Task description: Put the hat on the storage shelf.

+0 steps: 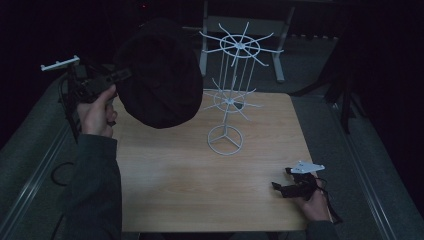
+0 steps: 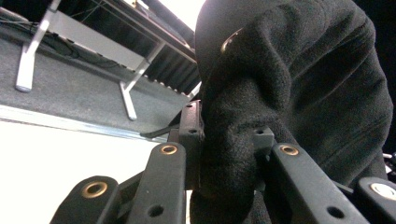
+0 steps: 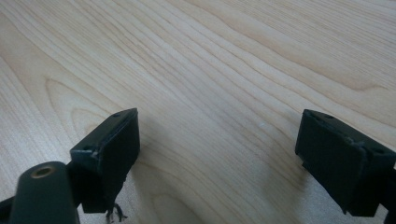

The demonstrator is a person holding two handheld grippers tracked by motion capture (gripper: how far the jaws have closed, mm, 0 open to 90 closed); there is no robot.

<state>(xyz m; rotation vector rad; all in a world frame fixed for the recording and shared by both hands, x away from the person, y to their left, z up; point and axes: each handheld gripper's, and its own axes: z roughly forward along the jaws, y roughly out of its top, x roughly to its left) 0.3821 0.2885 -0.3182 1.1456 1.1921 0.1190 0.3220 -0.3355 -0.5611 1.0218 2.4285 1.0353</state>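
Note:
A black knitted hat point(image 1: 160, 75) hangs in the air above the table's far left, beside a white wire display rack point(image 1: 231, 95). My left gripper point(image 1: 120, 76) is shut on the hat's edge; in the left gripper view the black fabric point(image 2: 289, 93) is pinched between the two jaws, my left gripper point(image 2: 229, 140) clamped on a fold. The rack has two tiers of spoke hooks and a ring base. My right gripper point(image 1: 280, 186) rests low at the table's near right corner, open, and in the right gripper view my right gripper point(image 3: 217, 140) has nothing but bare wood between its jaws.
The light wooden table point(image 1: 200, 185) stands on a grey carpeted floor. White metal frame legs point(image 1: 280, 55) stand behind the rack. The surroundings are dark. Cables trail from both grippers.

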